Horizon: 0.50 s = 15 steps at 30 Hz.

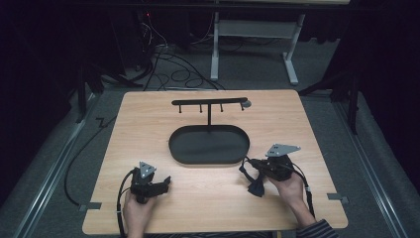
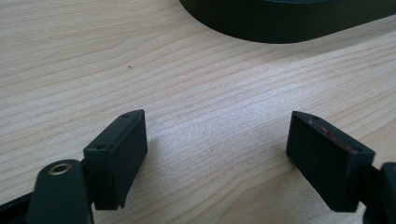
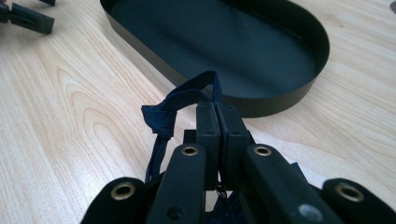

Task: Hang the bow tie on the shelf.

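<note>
- Right gripper (image 3: 218, 116): jaws pressed together on a dark blue cloth (image 3: 180, 105); a loop of it sticks out past the tips, the rest hangs below, clear of the table (image 1: 148, 114).
- Cloth sits just beside the near rim of the black oval tray (image 3: 280, 100).
- Left gripper (image 2: 217, 144): jaws wide apart, nothing between them, low over bare wood.

Dark blue, probably cloth strap (image 3: 175, 107), crumpled, hanging beside black tray (image 3: 280, 100).
</note>
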Each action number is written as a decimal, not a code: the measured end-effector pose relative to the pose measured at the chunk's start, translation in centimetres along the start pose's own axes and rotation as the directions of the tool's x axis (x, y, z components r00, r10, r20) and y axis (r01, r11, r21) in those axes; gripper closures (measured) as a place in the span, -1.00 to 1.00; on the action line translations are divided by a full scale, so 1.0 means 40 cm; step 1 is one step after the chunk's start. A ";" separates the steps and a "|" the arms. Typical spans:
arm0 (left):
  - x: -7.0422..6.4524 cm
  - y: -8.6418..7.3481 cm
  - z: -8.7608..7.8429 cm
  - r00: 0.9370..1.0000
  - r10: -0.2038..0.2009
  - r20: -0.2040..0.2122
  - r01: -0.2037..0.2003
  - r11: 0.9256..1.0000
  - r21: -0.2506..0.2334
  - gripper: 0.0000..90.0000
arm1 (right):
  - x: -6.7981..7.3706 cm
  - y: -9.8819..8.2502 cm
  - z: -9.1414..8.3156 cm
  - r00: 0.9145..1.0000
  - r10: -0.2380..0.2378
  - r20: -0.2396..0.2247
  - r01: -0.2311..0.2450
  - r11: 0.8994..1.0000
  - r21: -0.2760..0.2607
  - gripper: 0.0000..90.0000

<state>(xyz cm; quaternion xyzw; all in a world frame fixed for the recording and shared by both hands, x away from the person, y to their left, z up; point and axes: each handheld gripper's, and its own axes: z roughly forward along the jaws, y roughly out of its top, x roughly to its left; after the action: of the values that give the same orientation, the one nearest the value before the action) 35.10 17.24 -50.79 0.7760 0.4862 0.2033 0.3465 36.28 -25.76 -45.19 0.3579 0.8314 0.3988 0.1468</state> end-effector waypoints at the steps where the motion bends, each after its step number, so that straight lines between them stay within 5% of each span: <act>1: 0.000 0.000 0.000 1.000 0.000 0.000 0.000 1.000 0.000 -0.54 | -0.001 0.001 -0.002 1.000 0.002 -0.003 -0.002 1.000 -0.007 1.00; 15: 0.000 0.000 0.000 1.000 0.000 0.000 0.000 1.000 0.000 -0.54 | -0.021 0.038 -0.041 1.000 -0.006 0.017 0.007 0.999 -0.040 1.00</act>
<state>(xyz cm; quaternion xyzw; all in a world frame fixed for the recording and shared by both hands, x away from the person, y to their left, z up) 35.10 17.24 -50.79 0.7761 0.4861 0.2032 0.3464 36.73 -26.63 -43.03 0.3555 0.8231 0.4121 0.1624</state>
